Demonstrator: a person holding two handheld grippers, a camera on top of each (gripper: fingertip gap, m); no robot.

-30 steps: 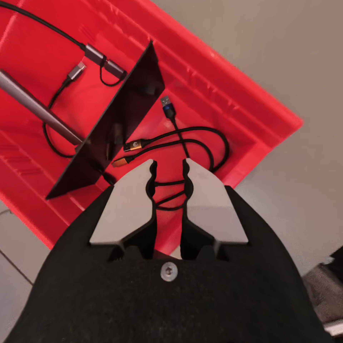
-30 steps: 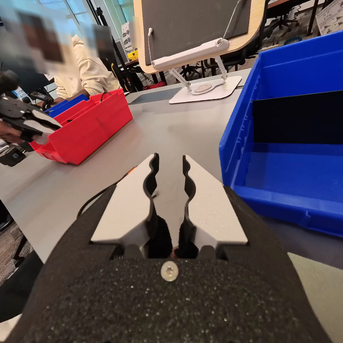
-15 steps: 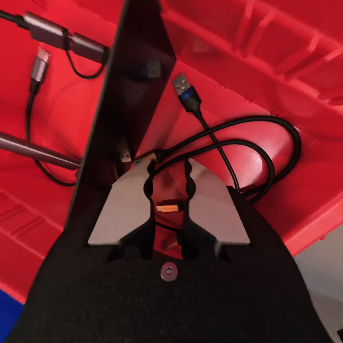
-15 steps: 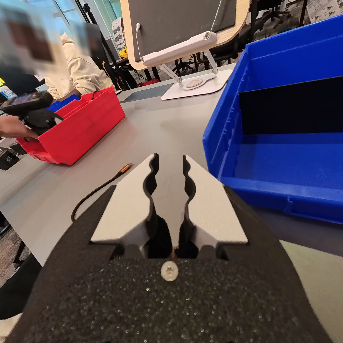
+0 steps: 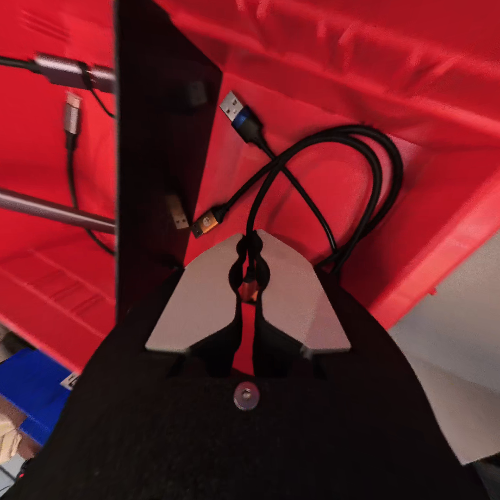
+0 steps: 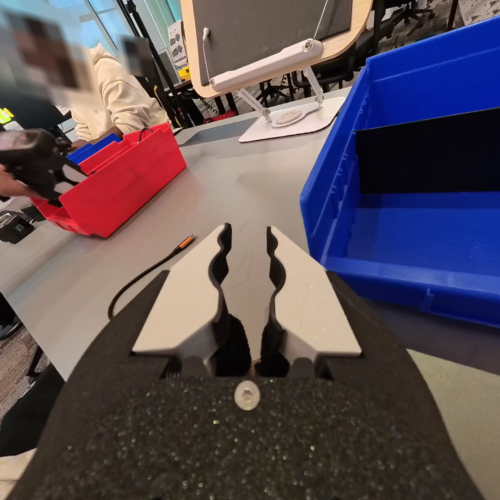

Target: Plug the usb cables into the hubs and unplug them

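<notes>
1. We see the left hand-held gripper (image 5: pixel 250 238) inside the red bin (image 5: pixel 338 67), its two fingers closed on a black cable with orange plugs (image 5: pixel 319 146); one orange plug sits pinched between the fingers, and the other orange plug lies free on the bin floor, touching the foot of the black divider (image 5: pixel 162 135).
2. That cable loops away to the right within the same compartment, where a second black cable with a blue-collared USB plug (image 5: pixel 240 116) crosses it.
3. Left of the divider, in the other compartment, we make out a grey adapter cable (image 5: pixel 71 116) and a grey bar (image 5: pixel 54 211).
4. The right hand-held gripper (image 6: pixel 249 230) hovers above the grey counter (image 6: pixel 230 176) with its fingers apart and nothing between them.
5. Just to its left on the counter lies a black cable with an orange tip (image 6: pixel 184 243); the blue bin (image 6: pixel 405 243) with its dark divider stands just to its right.
6. Farther off in the right wrist view, we find the red bin near the counter's left edge, with a tilted board on a white stand (image 6: pixel 286 119) beyond it.
</notes>
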